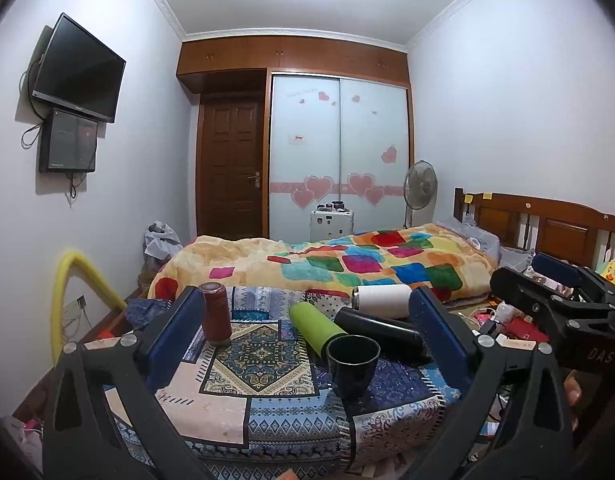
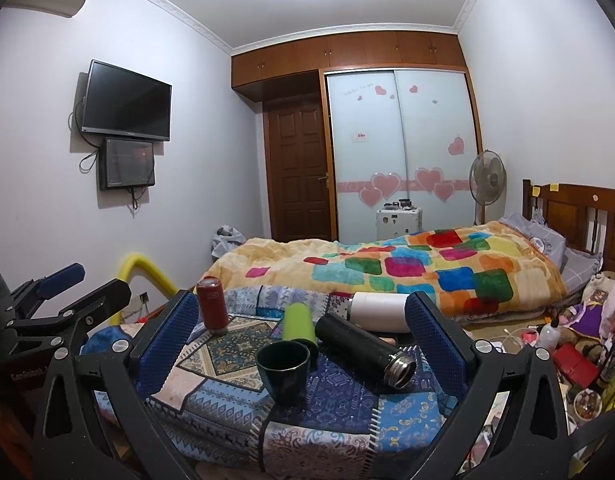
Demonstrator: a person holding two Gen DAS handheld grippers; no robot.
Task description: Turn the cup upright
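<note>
A dark cup (image 1: 352, 365) stands upright, mouth up, on a patterned cloth (image 1: 243, 404); it also shows in the right wrist view (image 2: 283, 368). Behind it lie a green bottle (image 1: 315, 328), a black flask (image 1: 381, 334) and a white flask (image 1: 383, 300) on their sides. A red bottle (image 1: 215, 314) stands upright at the left. My left gripper (image 1: 307, 340) is open and empty, fingers either side of the cup, well apart from it. My right gripper (image 2: 295, 336) is open and empty too, and shows at the right edge of the left wrist view (image 1: 555, 280).
A bed with a colourful blanket (image 1: 347, 264) lies behind the cloth. A yellow padded rail (image 1: 75, 292) stands at the left. Clutter covers the floor at the right (image 2: 567, 344). A fan (image 1: 419, 192) and a wardrobe (image 1: 339, 152) are at the far wall.
</note>
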